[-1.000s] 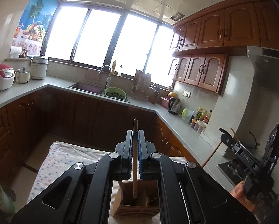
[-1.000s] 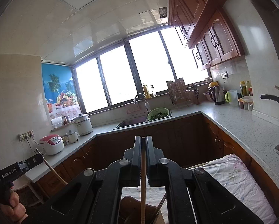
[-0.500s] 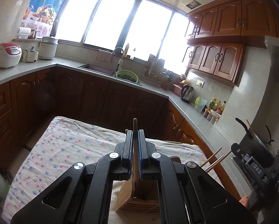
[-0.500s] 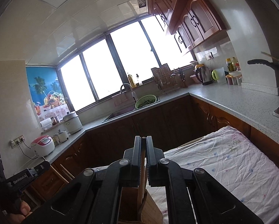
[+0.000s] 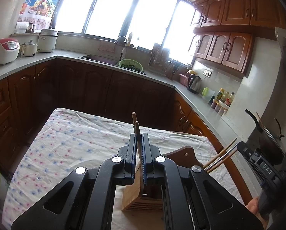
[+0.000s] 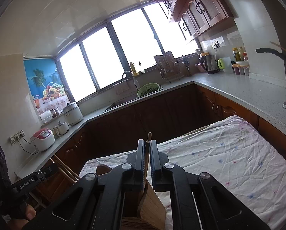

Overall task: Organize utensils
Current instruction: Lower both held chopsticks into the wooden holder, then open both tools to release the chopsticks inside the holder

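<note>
We see the left tongs (image 5: 138,143) pinching chopsticks (image 5: 136,132) and the right tongs (image 6: 147,151) pinching another pair (image 6: 148,149), above the wooden holder (image 5: 135,191) on the table (image 5: 66,143).

Obstacle: wooden holder (image 5: 141,197) beneath both grippers, sticks protruding. Free passage: bare tablecloth (image 5: 70,149) left and beyond.

Your left claw (image 5: 138,149) pinches a wooden chopstick (image 5: 136,132) above the bamboo holder (image 5: 137,193) on the cloth-covered bench (image 5: 70,143); your right claw (image 5: 258,163) sits beside.
</note>
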Demonstrator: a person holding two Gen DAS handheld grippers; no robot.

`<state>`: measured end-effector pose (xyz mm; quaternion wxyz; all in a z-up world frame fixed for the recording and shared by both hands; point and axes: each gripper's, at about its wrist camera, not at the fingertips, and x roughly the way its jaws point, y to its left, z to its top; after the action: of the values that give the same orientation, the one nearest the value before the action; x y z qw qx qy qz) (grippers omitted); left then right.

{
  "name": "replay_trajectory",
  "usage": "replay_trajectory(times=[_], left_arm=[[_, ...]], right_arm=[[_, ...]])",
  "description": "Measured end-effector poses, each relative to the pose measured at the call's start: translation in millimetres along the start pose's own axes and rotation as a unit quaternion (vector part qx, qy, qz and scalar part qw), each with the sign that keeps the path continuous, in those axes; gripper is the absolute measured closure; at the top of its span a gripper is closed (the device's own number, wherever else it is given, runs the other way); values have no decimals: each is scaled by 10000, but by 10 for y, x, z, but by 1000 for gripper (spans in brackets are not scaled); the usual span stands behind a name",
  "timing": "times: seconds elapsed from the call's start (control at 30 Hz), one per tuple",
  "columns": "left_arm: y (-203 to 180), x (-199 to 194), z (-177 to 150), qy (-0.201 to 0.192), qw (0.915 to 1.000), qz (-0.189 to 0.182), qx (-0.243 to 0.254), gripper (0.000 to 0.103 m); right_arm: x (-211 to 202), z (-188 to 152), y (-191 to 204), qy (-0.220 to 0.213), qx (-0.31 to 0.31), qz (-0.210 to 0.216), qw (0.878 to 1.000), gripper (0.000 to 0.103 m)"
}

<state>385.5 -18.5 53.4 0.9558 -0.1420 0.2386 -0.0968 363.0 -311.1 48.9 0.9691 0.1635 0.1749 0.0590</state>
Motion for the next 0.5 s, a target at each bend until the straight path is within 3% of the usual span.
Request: replay_trajectory(times=[0.37, 0.43, 0.47, 0.5], left_arm=[[-9, -43, 22, 85, 9999, 54, 98, 96], [22, -78, 15, 87, 9999, 56, 19, 82], [44, -105, 13, 65, 10000, 63, -26, 66], [59, -137, 9, 37, 9999, 96, -63, 58]], right_arm=[[10, -1, -23, 102, 99, 16, 9999, 90], [-33, 8, -59, 26, 206, 16, 9998, 76], [-61, 15, -77, -31, 261, 23, 9997, 61], [-91, 22, -93, -80, 298, 8, 9995, 51]])
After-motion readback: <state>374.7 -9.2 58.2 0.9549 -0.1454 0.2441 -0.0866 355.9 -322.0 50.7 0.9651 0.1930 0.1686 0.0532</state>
